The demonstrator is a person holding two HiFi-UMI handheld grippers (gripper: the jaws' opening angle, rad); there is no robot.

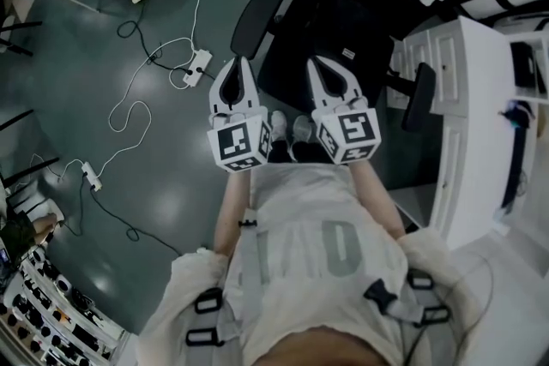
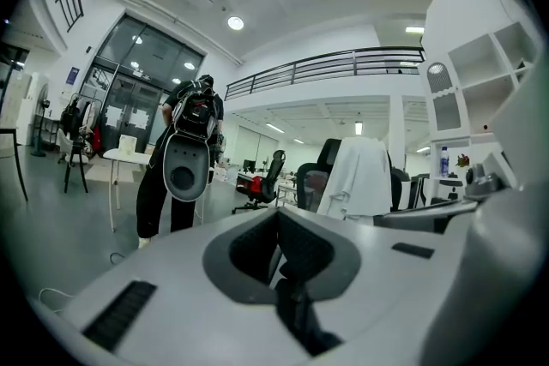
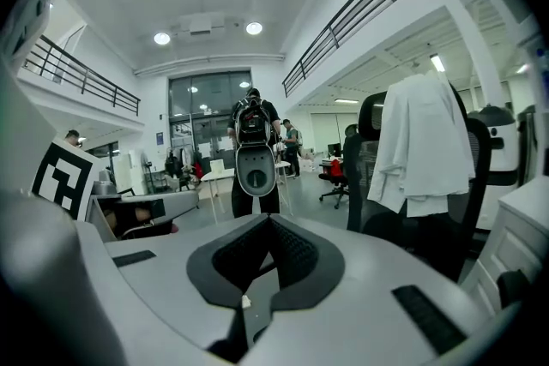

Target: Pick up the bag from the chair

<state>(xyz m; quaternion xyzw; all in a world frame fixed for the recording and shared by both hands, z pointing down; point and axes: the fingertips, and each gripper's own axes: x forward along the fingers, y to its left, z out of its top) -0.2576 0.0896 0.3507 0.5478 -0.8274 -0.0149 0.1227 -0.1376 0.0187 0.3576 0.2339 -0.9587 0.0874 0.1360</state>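
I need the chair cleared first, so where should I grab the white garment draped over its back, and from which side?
Probably pinch the white garment at its top fold, where it bends over the chair's backrest, coming down from above on the near side. It hangs loose from there, so lifting straight up should free it. The right hand-held gripper is shut; open it first.

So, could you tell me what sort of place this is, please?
Probably an open-plan office or lab: a black swivel chair beside a white desk, a power strip cabled on the grey floor, and a railed mezzanine.
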